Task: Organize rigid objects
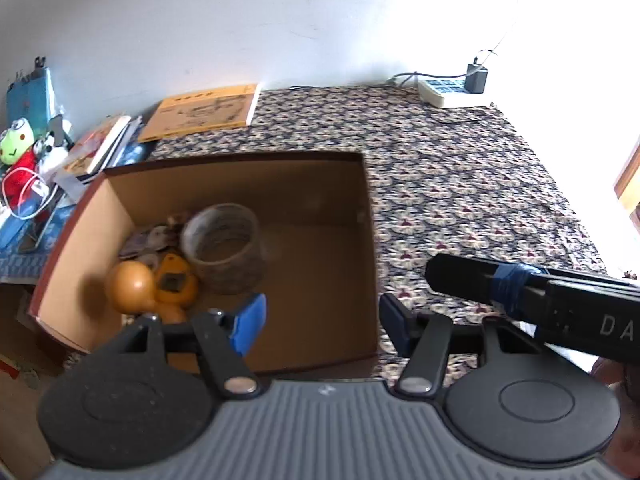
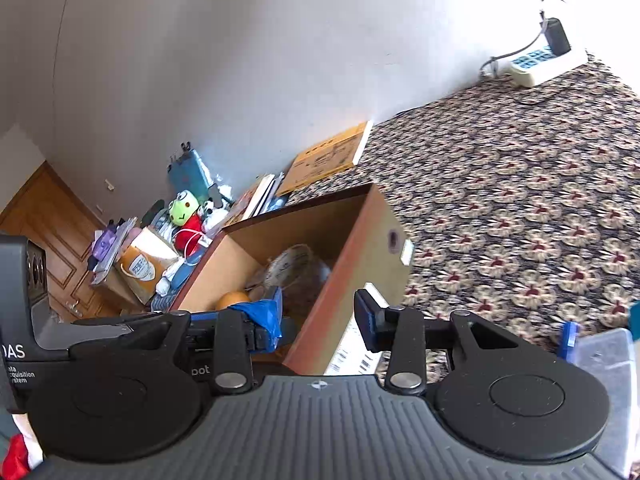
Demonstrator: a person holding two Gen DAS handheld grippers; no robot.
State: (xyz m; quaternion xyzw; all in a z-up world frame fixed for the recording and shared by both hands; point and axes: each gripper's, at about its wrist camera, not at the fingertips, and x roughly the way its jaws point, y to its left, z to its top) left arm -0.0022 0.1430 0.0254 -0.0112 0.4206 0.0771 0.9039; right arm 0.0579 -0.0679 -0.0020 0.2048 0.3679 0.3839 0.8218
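Note:
A brown cardboard box [image 1: 366, 240] stands open on the patterned tablecloth; it also shows in the right wrist view [image 2: 360, 248]. Inside lie a roll of clear tape [image 1: 224, 248], an orange gourd-shaped toy [image 1: 132, 286], a small yellow-orange gadget [image 1: 174, 282] and some small items behind them. My left gripper [image 1: 322, 322] is open and empty, held above the box's near edge. My right gripper [image 2: 318, 320] is open and empty, beside the box's right wall. The right gripper's body [image 1: 540, 300] shows in the left wrist view.
A yellow booklet [image 1: 204, 112] lies by the wall. Books [image 1: 100, 146], plush toys [image 1: 20, 148] and clutter are on the left. A power strip with a charger [image 1: 452, 90] sits at the back right. A clear plastic container [image 2: 608, 364] is at the right.

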